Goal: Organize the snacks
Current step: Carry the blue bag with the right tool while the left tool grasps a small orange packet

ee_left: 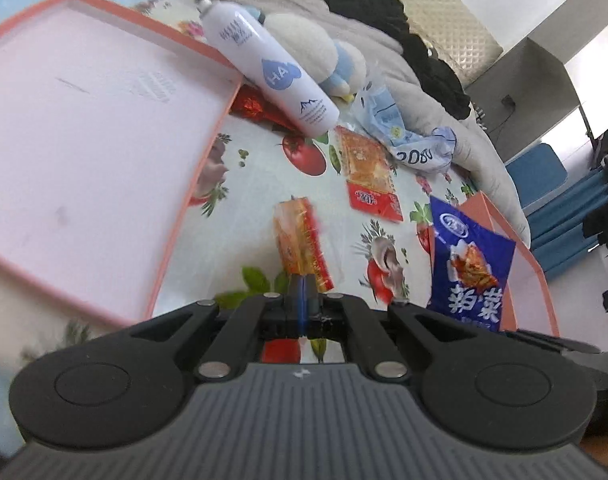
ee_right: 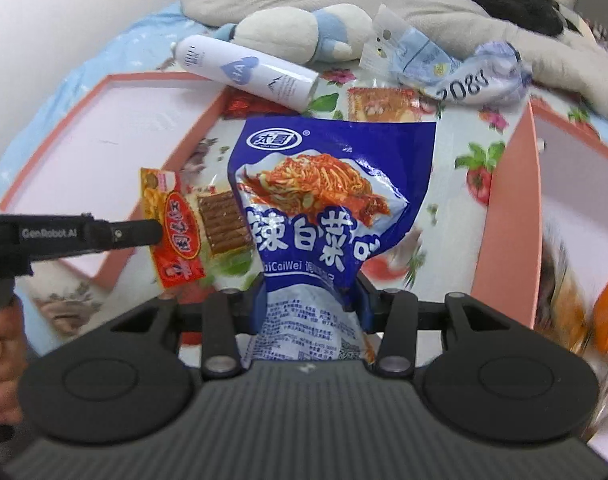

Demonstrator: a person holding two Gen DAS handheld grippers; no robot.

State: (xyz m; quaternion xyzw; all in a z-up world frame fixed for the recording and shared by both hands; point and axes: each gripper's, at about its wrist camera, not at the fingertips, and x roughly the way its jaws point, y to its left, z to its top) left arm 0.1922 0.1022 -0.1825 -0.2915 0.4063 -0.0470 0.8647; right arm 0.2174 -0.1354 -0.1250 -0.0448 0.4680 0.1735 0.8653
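Two handheld grippers work over a bed covered by a cloth printed with tomatoes and vegetables. The left gripper [ee_left: 303,286] is clenched tight on the edge of a small red and orange snack packet [ee_left: 302,246], which hangs lifted off the cloth; the pinch at one end lets the packet dangle free for carrying. From the right wrist view the same packet [ee_right: 176,228] shows beside the left gripper [ee_right: 154,232] reaching in from the left, with a hand [ee_right: 2,360] on its handle at the frame edge. The right gripper [ee_right: 310,300] grasps a blue bag [ee_right: 324,196] of spicy cabbage snack by its lower end, jaws partly apart because the crumpled bag fills the gap; the bag stands up toward the camera, clear of the cloth. A shallow pink tray [ee_left: 192,184] lies at the left, and a second pink box [ee_right: 508,216] sits to the right, likely the places the snacks are meant to go. Another orange packet [ee_left: 368,168] lies flat on the cloth between them, not yet gathered, and part of a red foil packet [ee_left: 256,108] shows just past the tray's corner. A white bottle [ee_left: 264,68] leans over the tray's corner, near a plush toy [ee_left: 316,48] and crumpled blue and white wrappers [ee_left: 408,136]. Grey bedding [ee_left: 424,92] is heaped behind.
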